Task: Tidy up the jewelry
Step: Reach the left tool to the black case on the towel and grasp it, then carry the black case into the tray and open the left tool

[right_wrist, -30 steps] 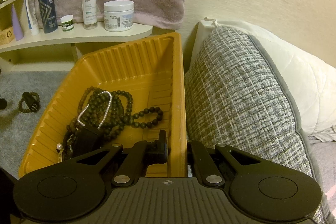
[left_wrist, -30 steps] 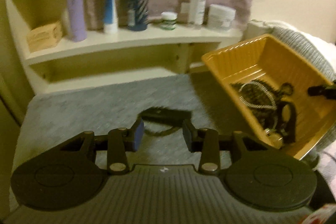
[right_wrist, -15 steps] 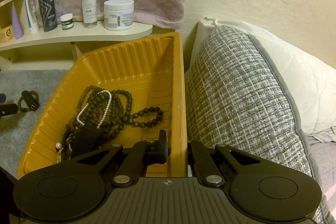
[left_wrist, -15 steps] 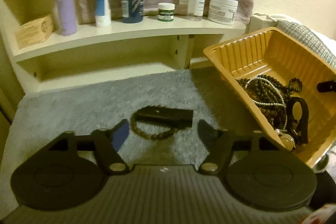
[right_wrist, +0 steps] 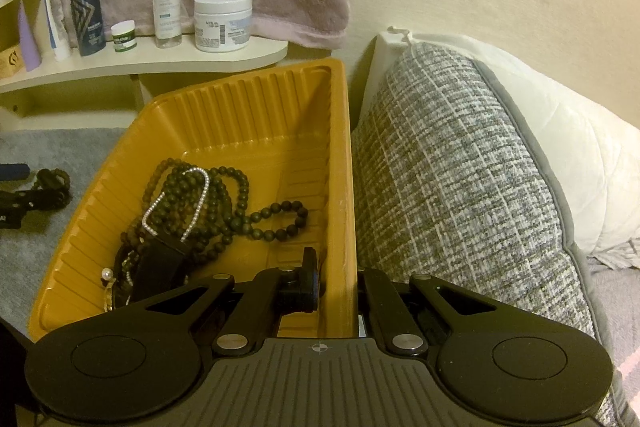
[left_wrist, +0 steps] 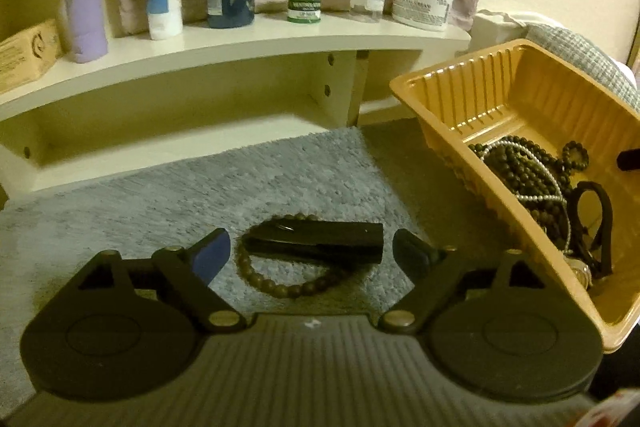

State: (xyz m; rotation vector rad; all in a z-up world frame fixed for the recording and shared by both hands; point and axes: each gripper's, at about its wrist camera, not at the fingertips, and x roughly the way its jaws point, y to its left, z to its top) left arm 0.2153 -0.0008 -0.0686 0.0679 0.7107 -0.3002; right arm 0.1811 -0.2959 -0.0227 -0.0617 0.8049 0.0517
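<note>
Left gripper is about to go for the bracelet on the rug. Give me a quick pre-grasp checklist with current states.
1. left gripper jaws, just opened, stand wide: ok.
2. bead bracelet and black clip lie between the fingers, untouched: ok.
3. The clip lies across the bracelet, so a clean bracelet-only grasp: cannot tell.
4. right gripper clamped on the yellow tray wall, tray tilted: ok.
5. Free floor in the tray beside the necklaces: ok.

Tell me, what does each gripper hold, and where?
Right gripper: the orange tray, fingers clamped on its side wall. Left gripper: nothing; open around the bracelet.
</note>
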